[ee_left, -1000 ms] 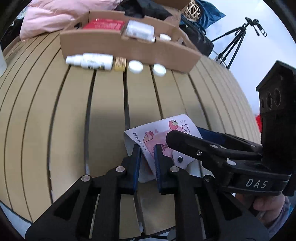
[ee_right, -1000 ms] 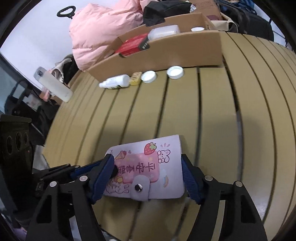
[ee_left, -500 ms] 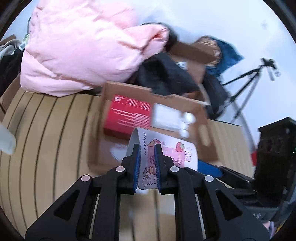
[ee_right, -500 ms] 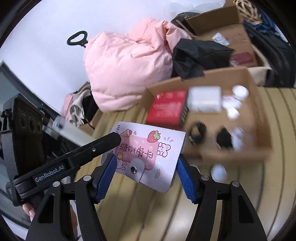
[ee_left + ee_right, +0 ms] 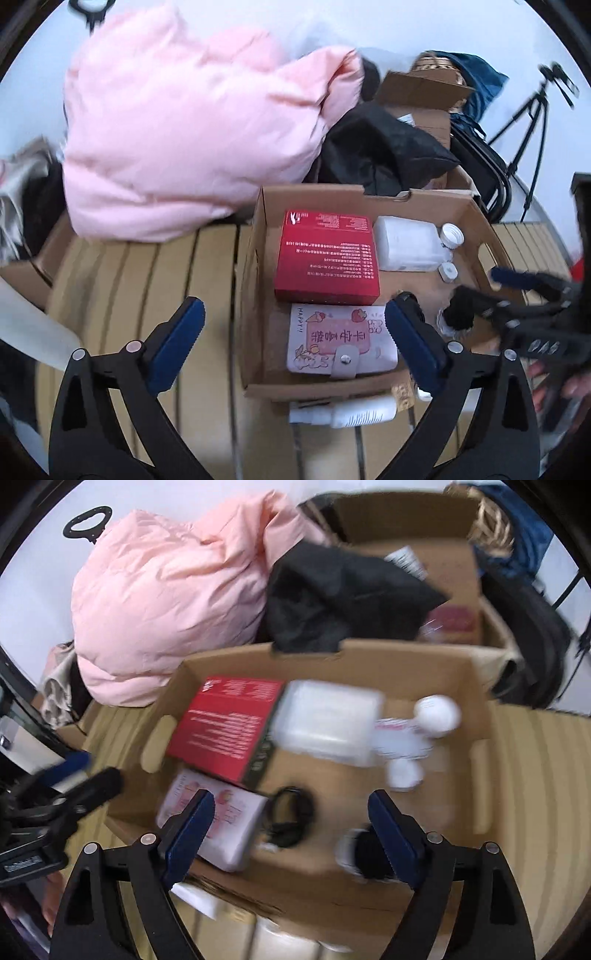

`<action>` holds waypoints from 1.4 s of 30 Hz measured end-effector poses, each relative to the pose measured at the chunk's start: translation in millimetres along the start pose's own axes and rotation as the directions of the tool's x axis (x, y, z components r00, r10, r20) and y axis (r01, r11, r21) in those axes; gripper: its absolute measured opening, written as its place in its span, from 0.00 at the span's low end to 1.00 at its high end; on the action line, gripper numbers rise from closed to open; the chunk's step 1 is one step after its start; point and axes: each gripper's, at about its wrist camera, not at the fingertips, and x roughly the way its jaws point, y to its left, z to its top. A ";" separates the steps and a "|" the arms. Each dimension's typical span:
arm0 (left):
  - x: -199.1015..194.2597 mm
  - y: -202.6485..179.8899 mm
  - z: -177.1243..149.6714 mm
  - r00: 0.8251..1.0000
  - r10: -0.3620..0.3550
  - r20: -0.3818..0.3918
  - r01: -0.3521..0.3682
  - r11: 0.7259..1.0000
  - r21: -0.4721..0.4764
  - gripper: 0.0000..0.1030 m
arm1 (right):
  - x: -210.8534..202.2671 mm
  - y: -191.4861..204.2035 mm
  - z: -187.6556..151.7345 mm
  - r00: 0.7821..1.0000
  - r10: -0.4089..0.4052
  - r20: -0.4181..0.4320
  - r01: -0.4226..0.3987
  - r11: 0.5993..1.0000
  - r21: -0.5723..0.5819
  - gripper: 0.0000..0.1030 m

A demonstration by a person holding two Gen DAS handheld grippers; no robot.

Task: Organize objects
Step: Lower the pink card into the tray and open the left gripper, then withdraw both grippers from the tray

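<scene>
pink card wallet (image 5: 341, 341) lies flat, lower centre, in cardboard box (image 5: 258, 236), released; light, thin, soft; pinch by edge. left gripper (image 5: 293, 332) jaws just opened wide, empty; right gripper (image 5: 291, 821) also just widened, empty.

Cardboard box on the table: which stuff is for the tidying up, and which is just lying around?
For the tidying: cardboard box, pink pouch and red box inside it, white bottle lying outside in front.

Just lying around: pink jacket, black cloth, tripod.
</scene>
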 end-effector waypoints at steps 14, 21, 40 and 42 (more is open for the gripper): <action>-184.9 -29.5 -124.9 0.996 0.072 0.058 -0.071 0.997 -0.017 1.00 | -176.9 -28.6 -135.9 0.990 -0.090 0.109 0.098 0.992 -0.074 0.86; -258.2 -37.4 -208.4 0.997 0.028 0.079 -0.021 0.996 -0.081 1.00 | -252.0 2.7 -240.3 0.984 -0.088 0.157 0.103 0.990 -0.091 0.86; -243.0 -43.9 -232.2 0.997 -0.006 0.079 0.014 0.994 -0.113 1.00 | -246.5 18.3 -301.7 0.994 -0.035 0.102 0.043 0.996 -0.079 0.85; -233.7 -41.6 -230.6 0.998 -0.010 0.066 0.018 0.993 -0.117 1.00 | -238.6 17.6 -301.0 0.996 -0.028 0.088 0.035 0.996 -0.081 0.85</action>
